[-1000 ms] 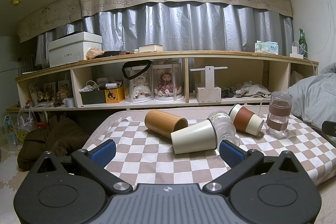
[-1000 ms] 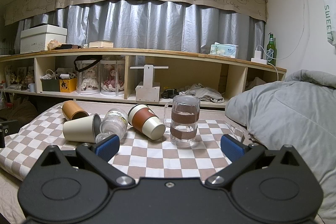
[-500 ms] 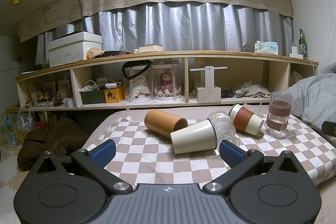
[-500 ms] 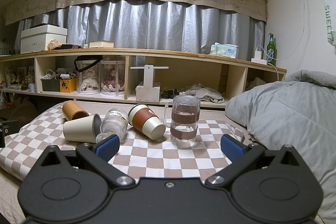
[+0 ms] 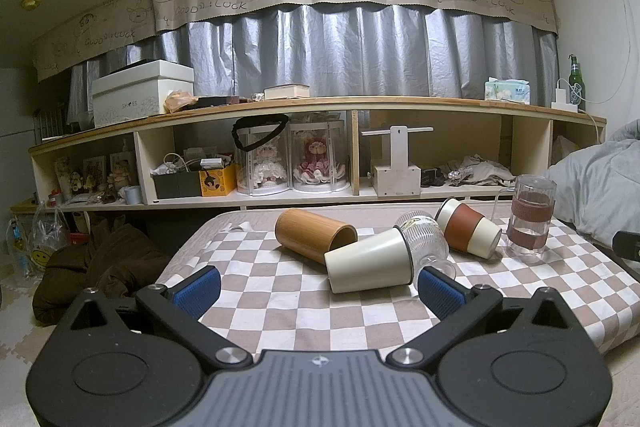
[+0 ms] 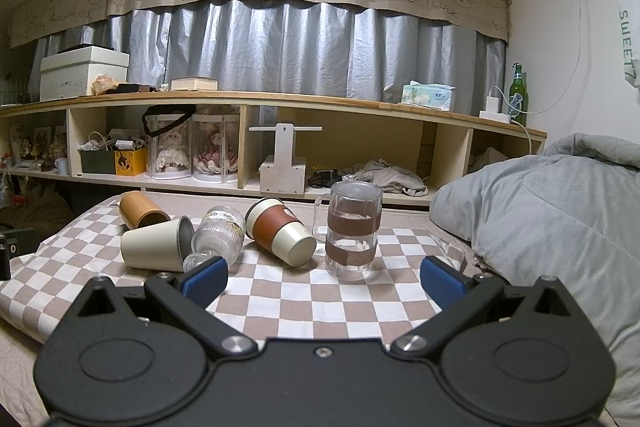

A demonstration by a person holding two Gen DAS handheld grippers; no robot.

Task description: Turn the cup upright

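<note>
Several cups lie on their sides on the checkered cloth [image 5: 280,299]: a bamboo cup [image 5: 314,235] [image 6: 140,213], a cream cup [image 5: 368,261] [image 6: 154,245], a ribbed clear glass [image 5: 424,245] [image 6: 220,235] and a cream cup with a brown sleeve [image 5: 466,231] [image 6: 280,231]. A glass mug with brown bands [image 5: 530,217] [image 6: 352,227] stands upright. My left gripper [image 5: 318,291] is open and empty, just in front of the cream cup. My right gripper [image 6: 324,279] is open and empty, in front of the mug.
A grey duvet [image 6: 540,211] is heaped at the right of the bed. A long wooden shelf [image 5: 320,155] with boxes and dolls runs behind. A dark bundle [image 5: 96,267] lies on the floor at the left.
</note>
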